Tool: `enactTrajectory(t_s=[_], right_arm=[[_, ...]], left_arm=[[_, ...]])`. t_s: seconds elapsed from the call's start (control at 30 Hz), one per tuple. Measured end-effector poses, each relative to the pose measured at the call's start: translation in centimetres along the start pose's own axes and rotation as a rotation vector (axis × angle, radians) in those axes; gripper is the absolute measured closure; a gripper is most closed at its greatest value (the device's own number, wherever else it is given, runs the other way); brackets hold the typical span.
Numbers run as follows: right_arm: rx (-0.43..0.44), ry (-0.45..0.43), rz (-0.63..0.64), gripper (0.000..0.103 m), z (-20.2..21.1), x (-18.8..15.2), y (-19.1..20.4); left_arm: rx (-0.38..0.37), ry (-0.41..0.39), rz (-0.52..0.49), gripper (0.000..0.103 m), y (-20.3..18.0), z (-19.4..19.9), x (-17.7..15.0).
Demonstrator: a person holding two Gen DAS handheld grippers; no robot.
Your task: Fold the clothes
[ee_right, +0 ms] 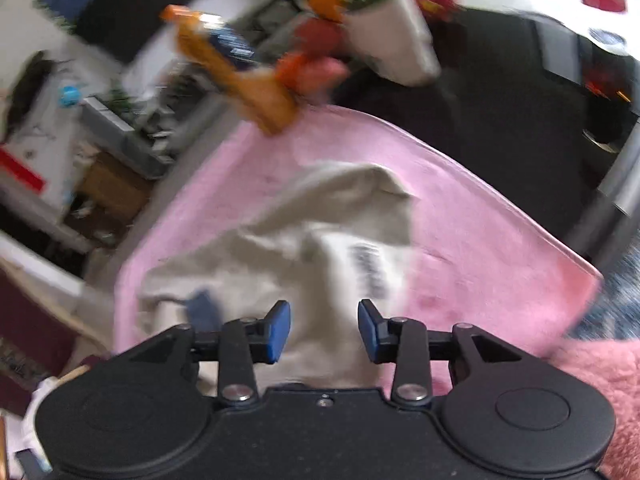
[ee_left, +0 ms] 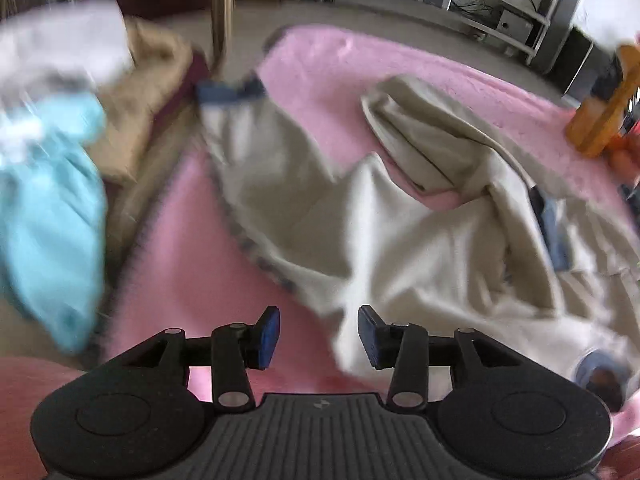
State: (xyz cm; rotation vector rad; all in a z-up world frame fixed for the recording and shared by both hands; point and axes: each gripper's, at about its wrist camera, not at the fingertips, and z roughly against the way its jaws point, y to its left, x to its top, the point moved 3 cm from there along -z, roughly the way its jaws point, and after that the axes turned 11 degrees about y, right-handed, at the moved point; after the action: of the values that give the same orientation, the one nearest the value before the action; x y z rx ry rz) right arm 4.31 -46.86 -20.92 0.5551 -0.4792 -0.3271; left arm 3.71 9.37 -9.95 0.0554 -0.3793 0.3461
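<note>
Two grippers hovered with fingers apart over a crumpled cream garment (ee_left: 360, 216) on a pink blanket (ee_left: 320, 76).

In the blurred left wrist view, the left gripper (ee_left: 319, 337) gripped nothing at bottom centre, the garment sprawling across the middle and right of the frame, a turquoise cloth (ee_left: 56, 216) heaped at left. In the right wrist view, the right gripper (ee_right: 324, 331) was likewise spread and empty above the garment; an orange bottle (ee_right: 236, 72) stood upper left.
</note>
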Motion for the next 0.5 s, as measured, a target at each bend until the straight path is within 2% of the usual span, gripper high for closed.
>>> enactTrajectory(t_s=[0.03, 0.2, 0.3, 0.37, 0.5], right_arm=[[0.02, -0.012, 0.038, 0.066, 0.6, 0.2, 1.3], [0.033, -0.031, 0.252, 0.063, 1.3, 1.6, 8.3], [-0.002, -0.02, 0.35, 0.055, 1.2, 1.4, 11.1], [-0.018, -0.011, 0.379, 0.052, 1.2, 0.8, 11.8], [-0.021, 0.007, 0.357, 0.05, 1.4, 0.0, 10.9]], left_arm=[[0.043, -0.025, -0.027, 0.058, -0.3, 0.7, -0.2], [0.045, -0.055, -0.083, 0.056, -1.9, 2.4, 0.4], [0.038, -0.067, -0.112, 0.053, -2.8, 3.3, 0.6], [0.009, -0.061, -0.115, 0.051, -3.4, 3.6, 0.6], [-0.041, -0.028, -0.119, 0.051, -4.1, 3.3, -0.3]])
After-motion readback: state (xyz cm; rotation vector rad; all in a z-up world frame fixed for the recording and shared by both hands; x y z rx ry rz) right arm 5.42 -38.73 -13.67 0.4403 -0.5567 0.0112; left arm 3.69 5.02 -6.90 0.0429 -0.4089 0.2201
